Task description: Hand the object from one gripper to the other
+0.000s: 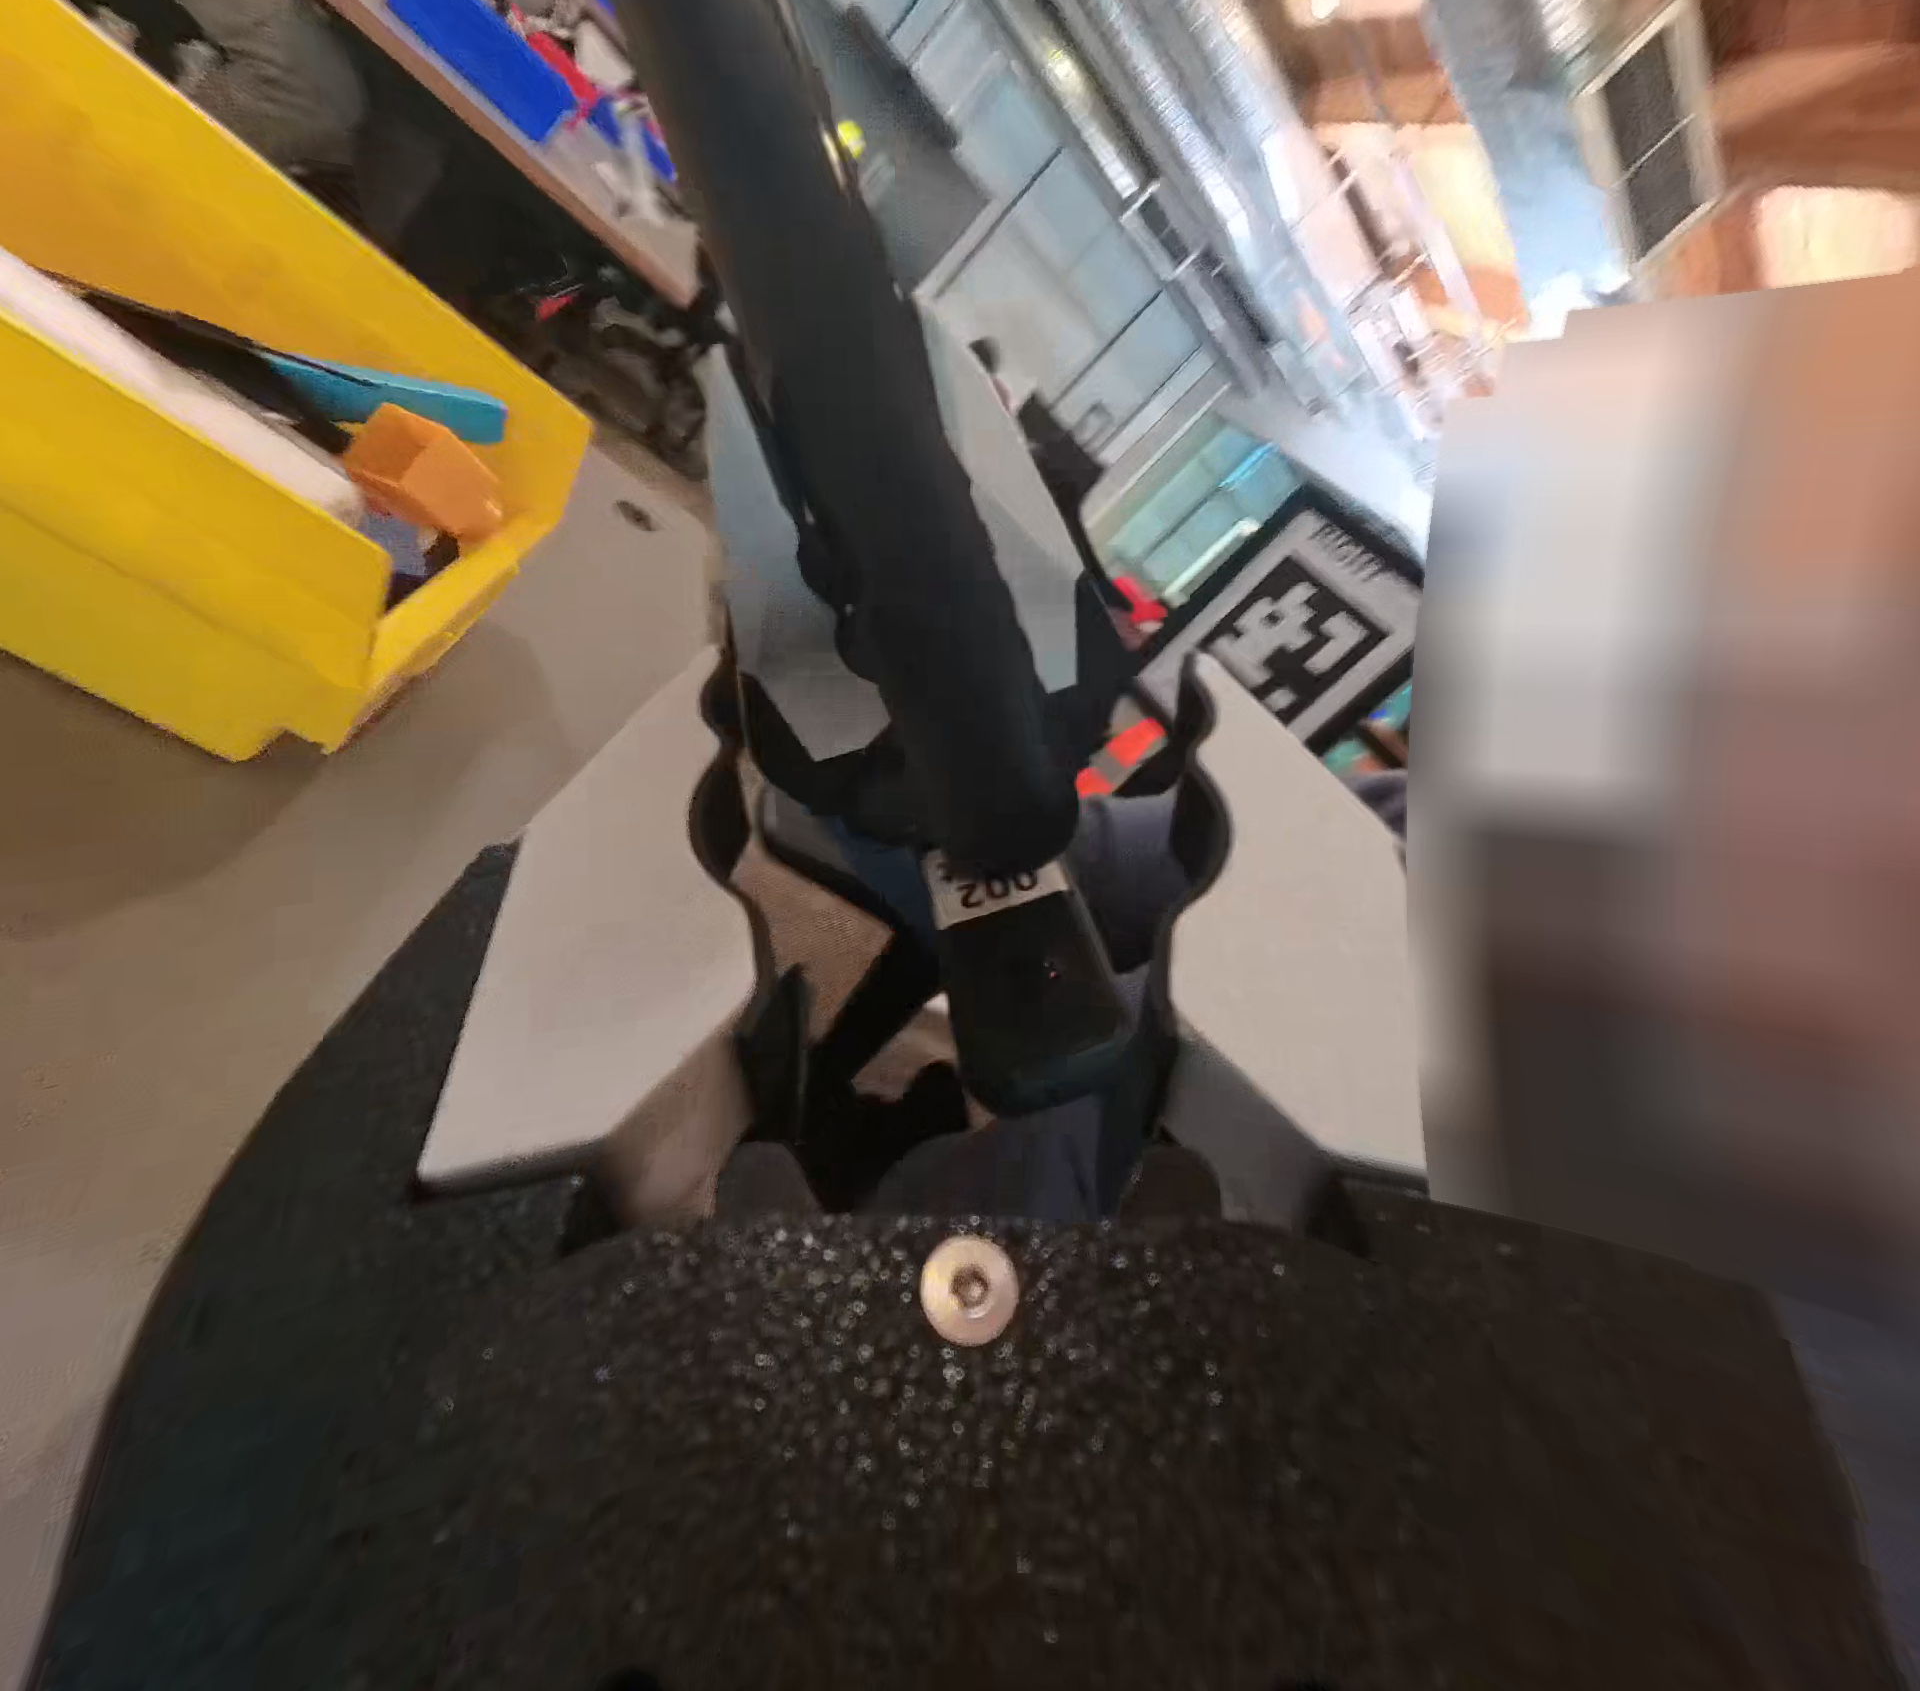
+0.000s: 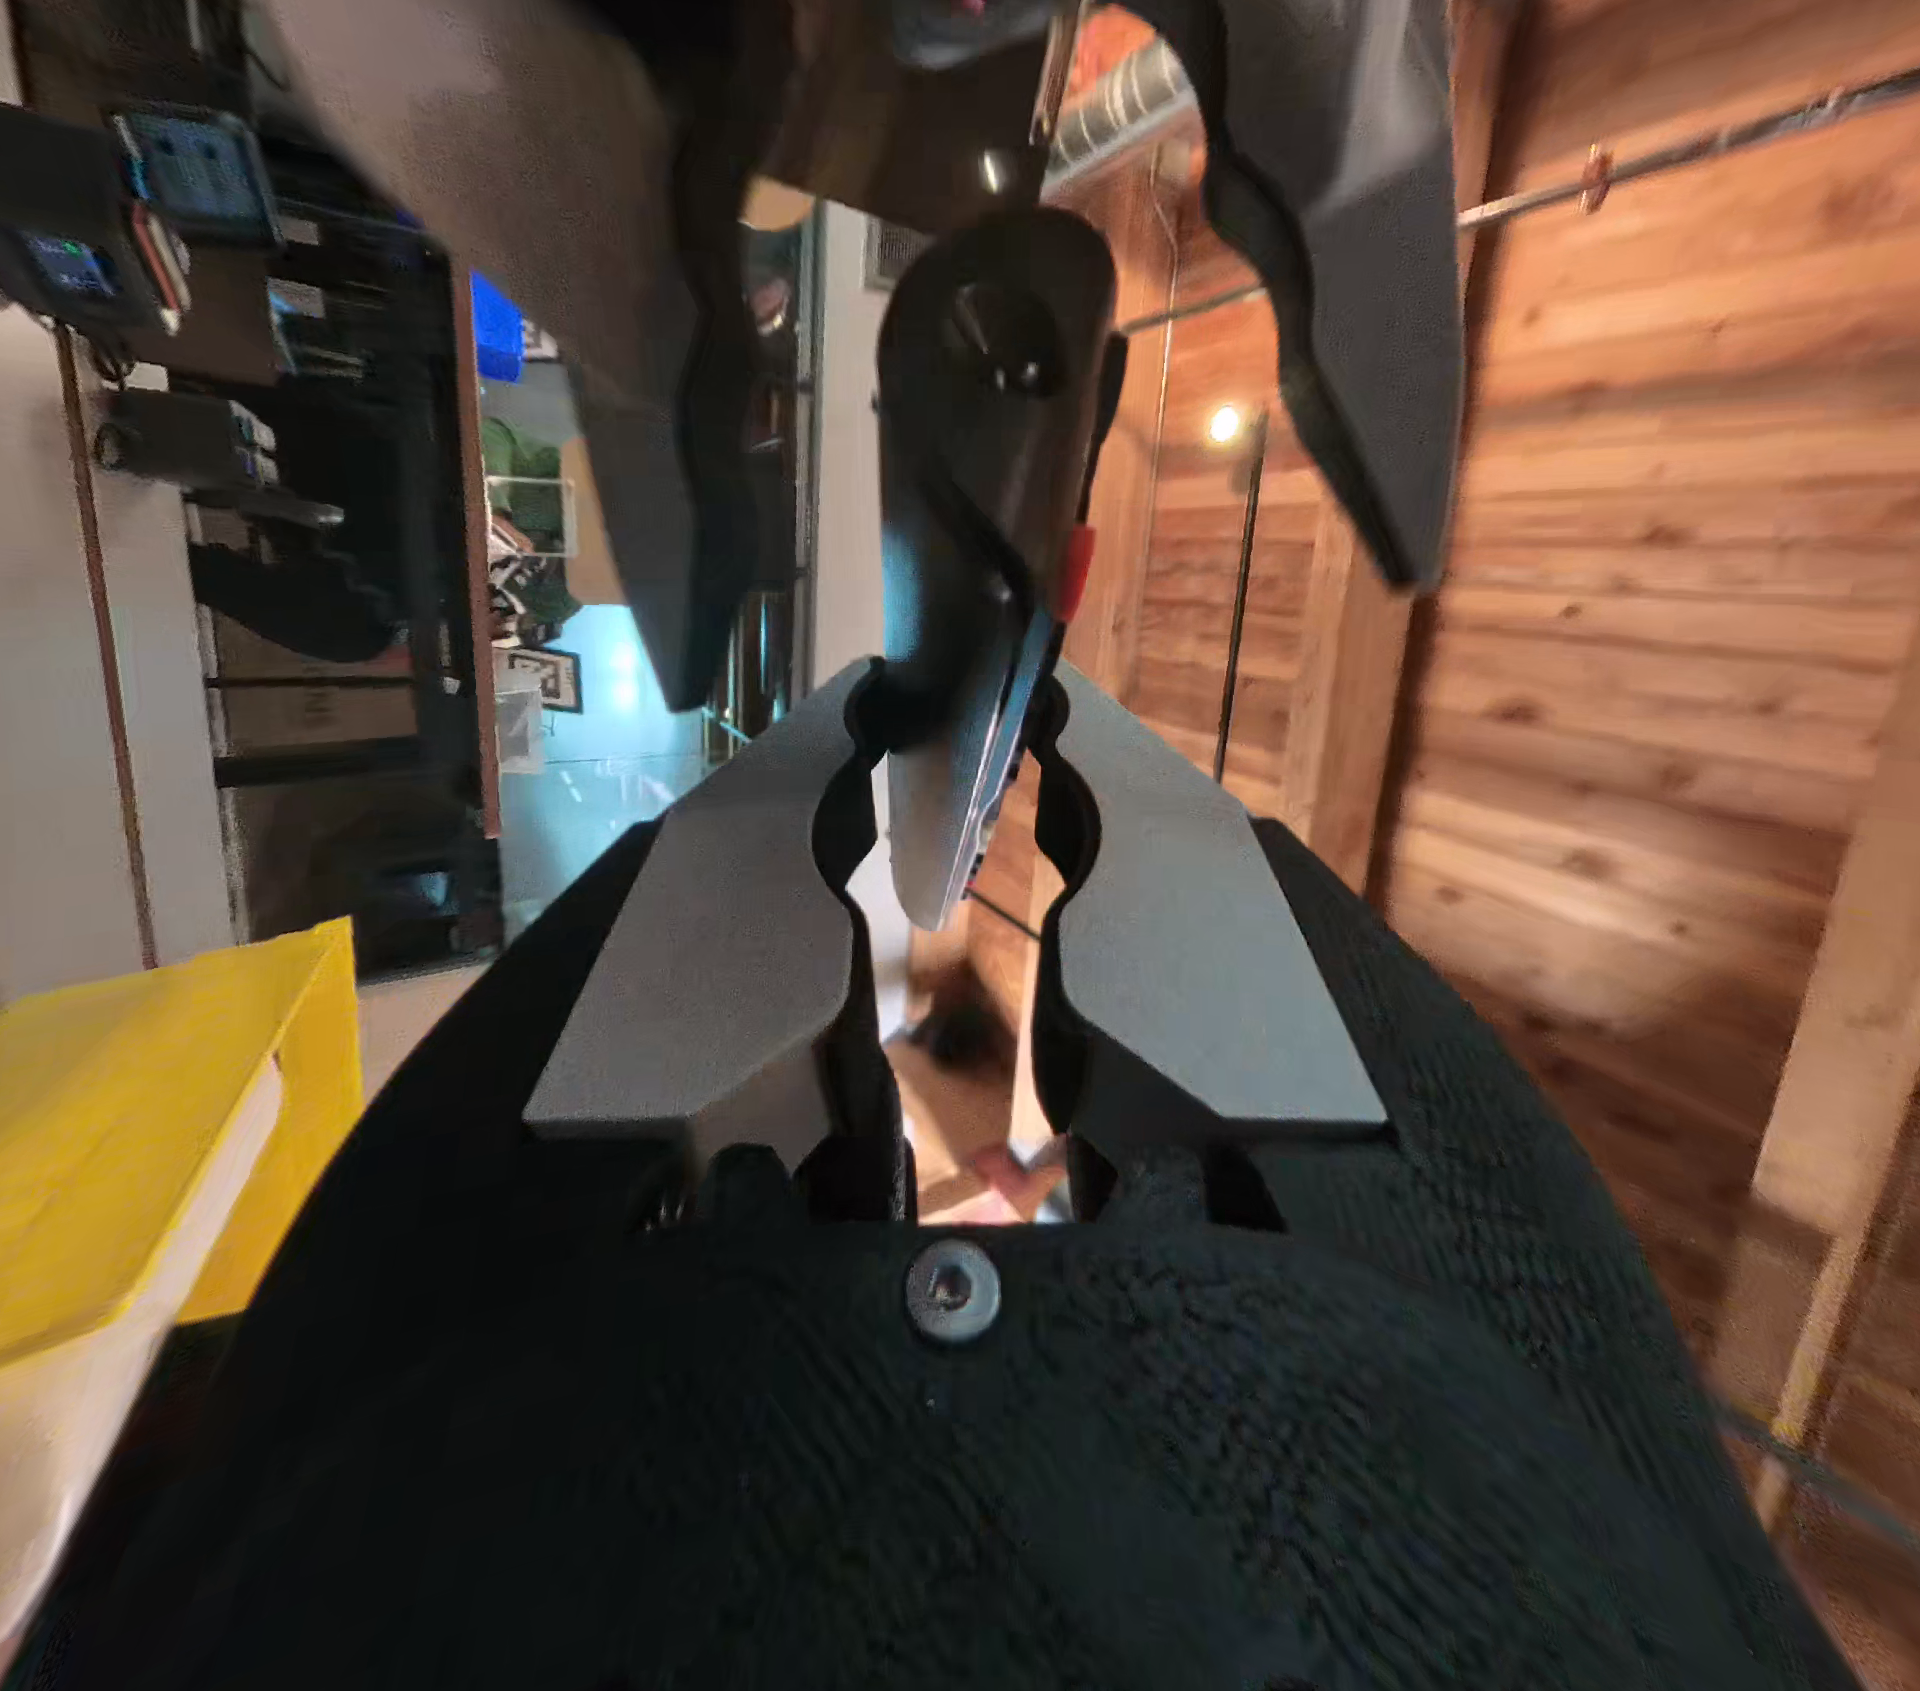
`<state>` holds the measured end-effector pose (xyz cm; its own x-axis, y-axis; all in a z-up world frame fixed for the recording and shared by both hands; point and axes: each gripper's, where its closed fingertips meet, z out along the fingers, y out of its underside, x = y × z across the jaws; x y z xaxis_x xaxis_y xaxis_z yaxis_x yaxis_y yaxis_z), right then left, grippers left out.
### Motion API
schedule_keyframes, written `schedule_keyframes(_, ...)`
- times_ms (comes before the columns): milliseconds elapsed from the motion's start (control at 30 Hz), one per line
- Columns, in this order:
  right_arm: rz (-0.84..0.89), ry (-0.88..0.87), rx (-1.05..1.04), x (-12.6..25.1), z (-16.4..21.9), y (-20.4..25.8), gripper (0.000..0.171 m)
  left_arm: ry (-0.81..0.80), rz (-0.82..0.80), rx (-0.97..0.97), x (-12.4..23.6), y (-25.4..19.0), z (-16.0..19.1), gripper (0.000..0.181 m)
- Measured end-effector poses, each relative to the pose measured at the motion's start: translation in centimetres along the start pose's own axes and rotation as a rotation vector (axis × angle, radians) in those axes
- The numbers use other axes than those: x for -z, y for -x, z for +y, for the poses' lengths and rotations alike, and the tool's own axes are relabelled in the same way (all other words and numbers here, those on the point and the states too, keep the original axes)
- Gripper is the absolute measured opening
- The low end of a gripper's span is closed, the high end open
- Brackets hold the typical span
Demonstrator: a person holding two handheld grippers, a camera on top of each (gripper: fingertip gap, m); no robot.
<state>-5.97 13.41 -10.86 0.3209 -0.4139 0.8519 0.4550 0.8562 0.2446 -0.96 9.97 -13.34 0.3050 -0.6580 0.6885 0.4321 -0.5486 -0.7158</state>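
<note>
Holding black tool [image 2: 997, 436] mid-air, right gripper [image 2: 961, 711] fingers clenched on its lower end. Left gripper [image 1: 956, 706] fingers spread around it, not gripping. Looks rigid, top-heavy, possibly bladed; grasp thick black handle, above worktop [image 1: 156, 862].

Two tools [image 1: 961, 768] [image 2: 956, 711], one black object [image 2: 987, 436], one yellow bin [image 1: 208, 291].

The black tool [image 1: 831, 436] ran off the top edge; the left gripper's [image 2: 1039, 291] body was probably cropped too.
</note>
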Motion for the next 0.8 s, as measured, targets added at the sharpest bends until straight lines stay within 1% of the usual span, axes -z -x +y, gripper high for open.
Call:
schedule_keyframes(33, 0.001, -0.011, 0.015, 0.1, -0.3, 0.2, 0.024, 0.026, -0.056, -0.041, -0.1, 0.4, 0.4, 0.072)
schedule_keyframes(67, 0.0, -0.015, 0.021, 0.1, -0.4, 0.3, 0.024, 0.056, -0.122, -0.077, -0.2, 1.0, 0.7, 0.063)
schedule_keyframes(100, -0.013, -0.019, 0.026, 0.1, -0.6, 0.6, 0.024, 0.084, -0.176, -0.111, -0.1, 1.5, 1.0, 0.049)
schedule_keyframes(133, -0.031, -0.015, 0.029, 0.0, -0.5, 0.9, 0.024, 0.103, -0.198, -0.137, -0.1, 1.5, 1.2, 0.032)
schedule_keyframes(200, -0.019, -0.019, -0.032, 0.1, -0.5, 0.7, 0.024, 0.124, -0.223, -0.154, -0.1, 1.6, 1.3, 0.03)
schedule_keyframes(233, -0.023, -0.039, -0.107, 0.2, -0.6, 0.5, 0.027, 0.127, -0.227, -0.168, 0.0, 1.6, 1.3, 0.029)
schedule_keyframes(267, -0.047, -0.077, -0.2, 0.4, -0.9, 0.3, 0.035, 0.116, -0.253, -0.191, 0.2, 1.8, 1.0, 0.027)
schedule_keyframes(333, -0.115, -0.118, -0.382, 0.6, -0.6, -0.2, 0.057, 0.084, -0.288, -0.261, 0.9, 2.1, 0.1, 0.023)
schedule_keyframes(400, -0.169, -0.176, -0.615, 1.0, -0.2, -1.2, 0.072, 0.056, -0.301, -0.344, 1.7, 1.7, -0.9, 0.022)
schedule_keyframes(467, -0.227, -0.238, -0.874, 1.3, 0.4, -2.5, 0.084, 0.061, -0.375, -0.474, 2.8, 2.1, -1.7, 0.022)
schedule_keyframes(500, -0.246, -0.275, -1.01, 1.4, 0.8, -3.4, 0.086, 0.09, -0.412, -0.546, 3.4, 2.3, -1.8, 0.022)
schedule_keyframes(567, -0.272, -0.328, -1.25, 1.6, 2.2, -5.1, 0.087, 0.176, -0.471, -0.702, 4.5, 2.7, -1.7, 0.022)
schedule_keyframes(600, -0.304, -0.342, -1.335, 1.7, 2.8, -5.5, 0.088, 0.222, -0.509, -0.784, 5.0, 3.0, -1.5, 0.022)
schedule_keyframes(667, -0.447, -0.374, -1.445, 2.2, 3.0, -5.3, 0.088, 0.324, -0.538, -0.951, 5.7, 3.2, -0.8, 0.022)
schedule_keyframes(733, -0.669, -0.409, -1.531, 3.3, 2.1, -4.4, 0.088, 0.414, -0.528, -1.112, 6.0, 2.9, 0.1, 0.022)
schedule_keyframes(800, -0.888, -0.433, -1.555, 4.9, 0.8, -3.3, 0.088, 0.487, -0.566, -1.23, 6.4, 3.0, 0.4, 0.022)
